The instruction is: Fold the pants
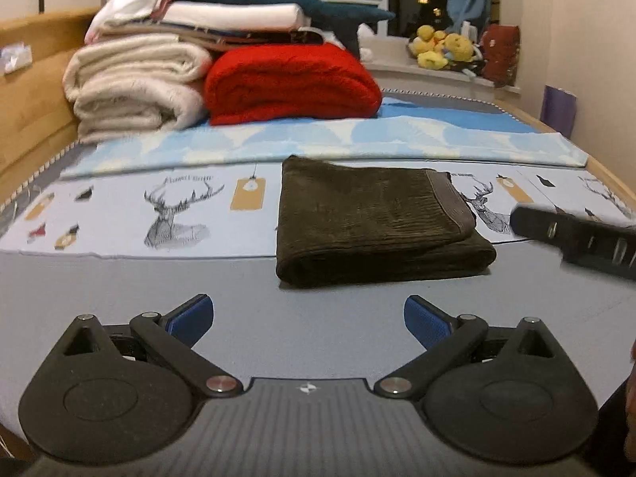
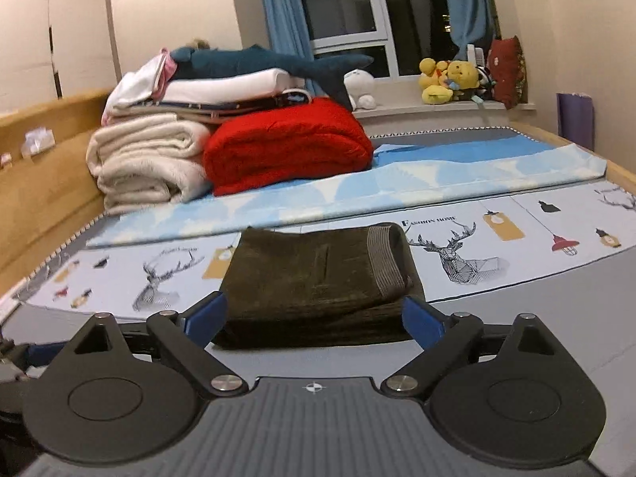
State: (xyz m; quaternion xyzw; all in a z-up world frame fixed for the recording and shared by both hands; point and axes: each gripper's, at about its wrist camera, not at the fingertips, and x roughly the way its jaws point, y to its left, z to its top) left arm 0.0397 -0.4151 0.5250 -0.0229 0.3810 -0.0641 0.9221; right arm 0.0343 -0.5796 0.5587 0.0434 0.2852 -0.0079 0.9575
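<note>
Right tongs (image 1: 572,238) blurred, cut off.

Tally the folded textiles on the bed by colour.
Dark brown pants: 1
Red blanket: 1
Cream blanket: 1
White folded cloth: 1
Total: 4, not counting the thin mixed layers hidden within the stack.

Dark olive-brown ribbed pants (image 2: 318,278); red blanket (image 1: 290,83); cream blanket (image 1: 135,83); deer-print sheet (image 1: 175,214), seemingly pale blue.
</note>
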